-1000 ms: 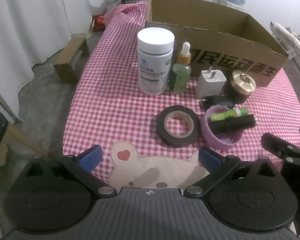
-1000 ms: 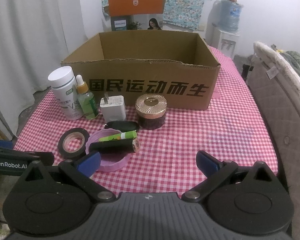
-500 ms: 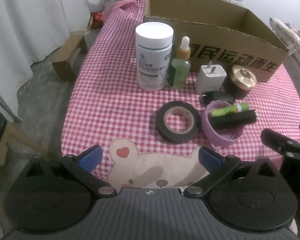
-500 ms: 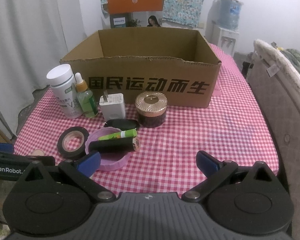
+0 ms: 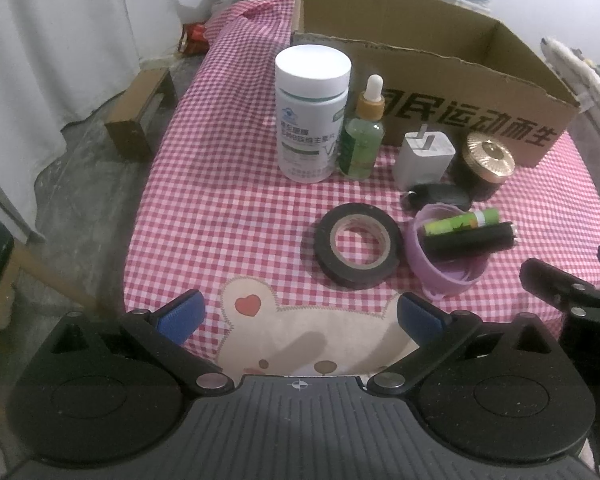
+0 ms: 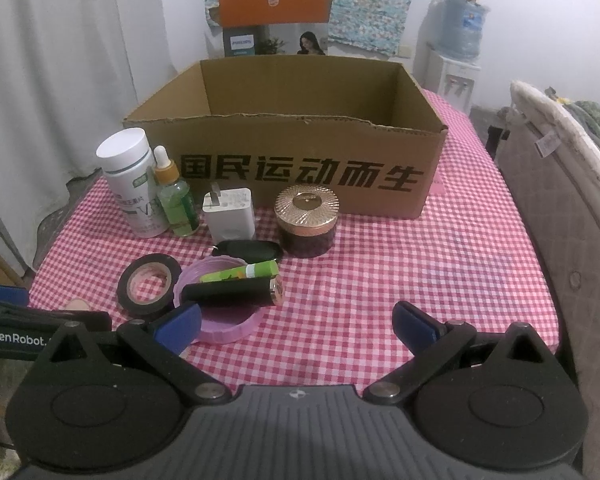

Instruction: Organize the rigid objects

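Observation:
An open cardboard box (image 5: pixel 460 92) (image 6: pixel 300 168) stands at the back of the checked table. In front of it stand a white pill bottle (image 5: pixel 311 112) (image 6: pixel 134 188), a green dropper bottle (image 5: pixel 363 136) (image 6: pixel 176 200), a white charger (image 5: pixel 422 158) (image 6: pixel 230 216) and a gold-lidded jar (image 5: pixel 486 164) (image 6: pixel 306 220). Nearer lie a black tape roll (image 5: pixel 358 250) (image 6: pixel 148 284), a black key fob (image 6: pixel 248 250) and a purple lid (image 5: pixel 444 264) (image 6: pixel 224 320) holding a green tube (image 6: pixel 240 274) and a black tube (image 6: pixel 232 294). My left gripper (image 5: pixel 300 314) and right gripper (image 6: pixel 296 322) are open, empty, near the front edge.
The tablecloth has a bear patch (image 5: pixel 308 332) at the front edge. A small wooden stool (image 5: pixel 138 120) sits on the floor to the left. A padded chair back (image 6: pixel 560 220) stands at the right of the table. A water dispenser (image 6: pixel 458 52) stands far back.
Both grippers have drifted slightly; the objects sit a little lower and closer in the left wrist view. Nothing on the table has moved.

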`<action>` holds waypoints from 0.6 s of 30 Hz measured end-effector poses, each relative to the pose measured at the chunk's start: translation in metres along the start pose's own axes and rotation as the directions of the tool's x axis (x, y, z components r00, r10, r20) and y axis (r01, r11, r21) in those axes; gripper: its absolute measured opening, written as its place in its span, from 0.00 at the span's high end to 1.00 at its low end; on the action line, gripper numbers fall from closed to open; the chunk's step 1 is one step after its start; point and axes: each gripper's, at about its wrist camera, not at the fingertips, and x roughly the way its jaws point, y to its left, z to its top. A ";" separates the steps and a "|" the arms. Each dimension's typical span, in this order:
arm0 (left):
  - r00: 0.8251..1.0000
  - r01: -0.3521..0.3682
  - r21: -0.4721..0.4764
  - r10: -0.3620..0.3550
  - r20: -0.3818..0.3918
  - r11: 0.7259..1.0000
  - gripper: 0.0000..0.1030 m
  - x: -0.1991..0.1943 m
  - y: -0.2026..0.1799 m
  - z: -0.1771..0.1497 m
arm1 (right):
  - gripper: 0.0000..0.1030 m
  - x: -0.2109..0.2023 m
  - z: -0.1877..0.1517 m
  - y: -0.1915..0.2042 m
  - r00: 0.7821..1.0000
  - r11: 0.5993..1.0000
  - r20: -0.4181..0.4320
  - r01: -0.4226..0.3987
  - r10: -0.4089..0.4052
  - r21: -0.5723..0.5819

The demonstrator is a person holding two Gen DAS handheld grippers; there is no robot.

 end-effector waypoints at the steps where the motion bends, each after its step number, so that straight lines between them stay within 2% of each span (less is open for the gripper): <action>1: 1.000 -0.001 0.003 0.001 0.001 1.000 0.00 0.000 -0.001 0.000 | 0.00 0.000 0.000 0.000 1.000 1.000 0.000 0.000 0.000 -0.001; 18: 1.000 0.000 0.023 0.000 0.000 1.000 0.00 -0.002 -0.003 -0.002 | 0.00 0.000 0.000 0.002 1.000 1.000 0.004 -0.002 0.002 -0.003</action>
